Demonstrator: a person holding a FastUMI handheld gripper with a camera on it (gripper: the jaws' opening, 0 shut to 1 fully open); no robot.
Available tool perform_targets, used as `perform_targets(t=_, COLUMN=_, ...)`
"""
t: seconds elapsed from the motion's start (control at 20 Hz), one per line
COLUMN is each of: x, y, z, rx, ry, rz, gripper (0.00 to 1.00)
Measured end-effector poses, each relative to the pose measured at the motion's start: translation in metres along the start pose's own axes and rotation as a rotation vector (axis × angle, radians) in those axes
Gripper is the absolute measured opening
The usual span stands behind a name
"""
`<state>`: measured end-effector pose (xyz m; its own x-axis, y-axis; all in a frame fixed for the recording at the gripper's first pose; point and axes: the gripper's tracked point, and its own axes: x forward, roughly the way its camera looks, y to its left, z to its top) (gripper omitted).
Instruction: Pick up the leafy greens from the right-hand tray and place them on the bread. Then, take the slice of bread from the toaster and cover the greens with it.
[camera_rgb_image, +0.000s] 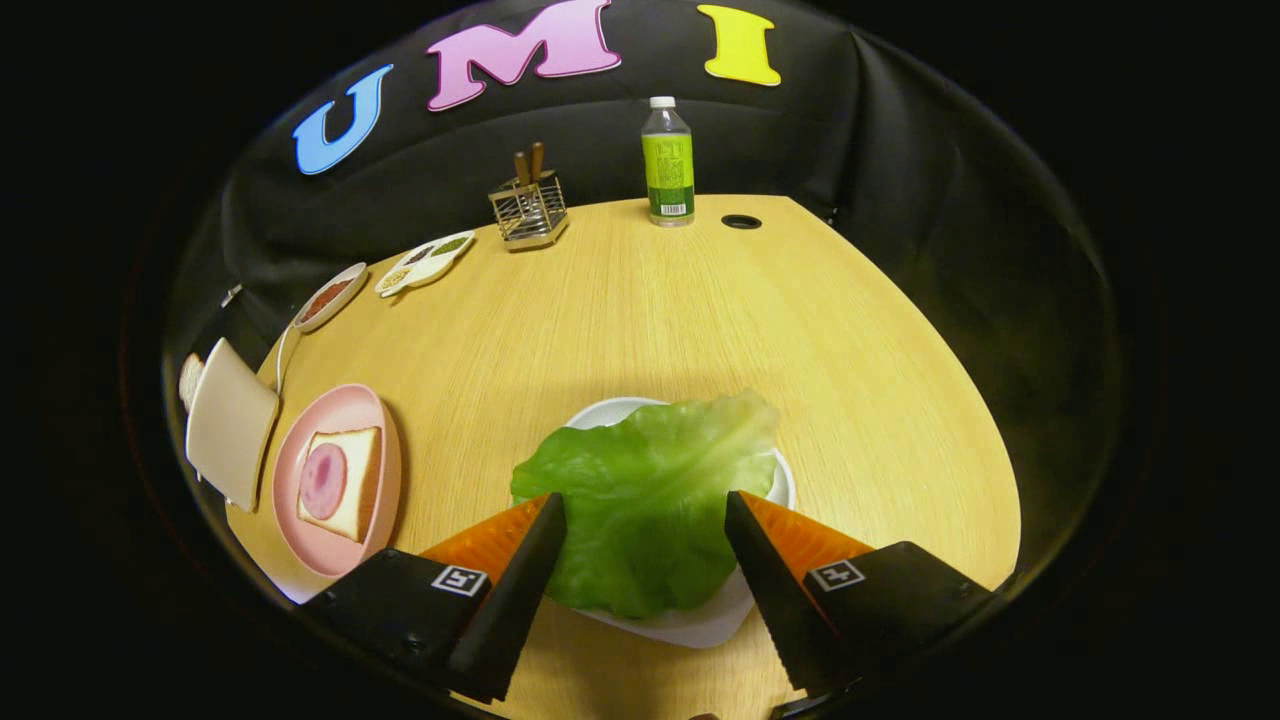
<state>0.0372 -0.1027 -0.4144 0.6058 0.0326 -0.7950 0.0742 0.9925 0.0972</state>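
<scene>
A glossy, crinkled leafy green (645, 500) drapes over a white tray (785, 480) on the pale wood-grain table (640, 300). The gripper (645, 510) stands with fingers apart, straddling the leaf (contact unclear). Open tabletop lies beyond. To the left, a round pink plate (340, 410) holds square bread (350, 485) topped with ham, beside a toaster (230, 420).
</scene>
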Motion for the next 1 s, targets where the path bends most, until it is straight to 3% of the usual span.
perform_targets(t=0.2, x=0.0088, y=-0.0038, z=0.0011, rx=-0.022, ry=-0.013, rz=-0.043, gripper=0.99)
perform_targets(t=0.3, x=0.0102, y=-0.0044, z=0.0009, rx=-0.050, ry=-0.014, rz=-0.061, gripper=0.86)
perform_targets(t=0.4, x=0.0102, y=-0.0011, z=0.0005, rx=-0.057, ry=-0.007, rz=-0.053, gripper=0.83)
perform_targets(t=0.5, x=0.0114, y=-0.0005, z=0.0017, rx=-0.057, ry=-0.005, rz=-0.051, gripper=0.67)
perform_targets(t=0.65, x=0.0097, y=0.0004, z=0.0013, rx=-0.054, ry=-0.001, rz=-0.056, gripper=0.24)
perform_targets(t=0.75, x=0.0105, y=0.0017, z=0.0005, rx=-0.034, ry=0.016, rz=-0.054, gripper=0.21)
perform_targets(t=0.8, x=0.0095, y=0.0008, z=-0.0007, rx=-0.014, ry=0.027, rz=-0.050, gripper=0.10)
perform_targets(t=1.0, x=0.0029, y=0.0015, z=-0.0041, rx=0.033, ry=0.079, rz=-0.048, gripper=0.06)
